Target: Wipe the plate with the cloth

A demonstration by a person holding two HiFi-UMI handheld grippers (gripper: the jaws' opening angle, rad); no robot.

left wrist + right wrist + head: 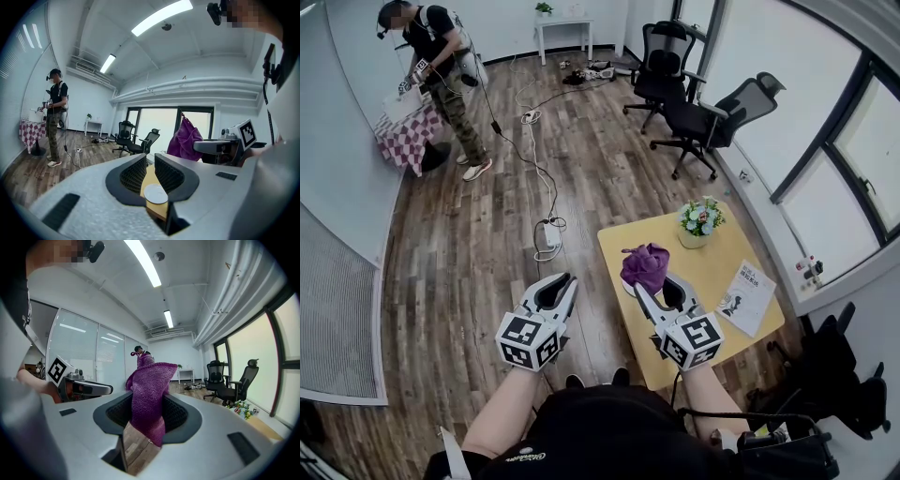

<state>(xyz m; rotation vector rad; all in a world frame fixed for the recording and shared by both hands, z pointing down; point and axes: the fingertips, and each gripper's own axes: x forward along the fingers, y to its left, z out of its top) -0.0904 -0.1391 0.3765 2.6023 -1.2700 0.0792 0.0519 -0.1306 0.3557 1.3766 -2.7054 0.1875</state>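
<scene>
My right gripper (650,284) (147,404) is shut on a purple cloth (645,262) (147,385), which bunches up above its jaws and hangs a little below them. It hovers over the left part of the yellow table (712,267), and a white plate (626,288) peeks out just beneath the cloth. In the left gripper view the plate (155,193) lies on the table, seen through the thin slit between the jaws. My left gripper (570,281) (150,161) holds nothing. It hangs above the floor, left of the table, and its jaws are drawn almost together.
A potted flower (700,223) stands at the table's far edge and a booklet (746,298) lies at its right. Two office chairs (694,112) are beyond the table. A power strip with cables (546,234) lies on the wooden floor. A person (441,75) stands by a checked table far left.
</scene>
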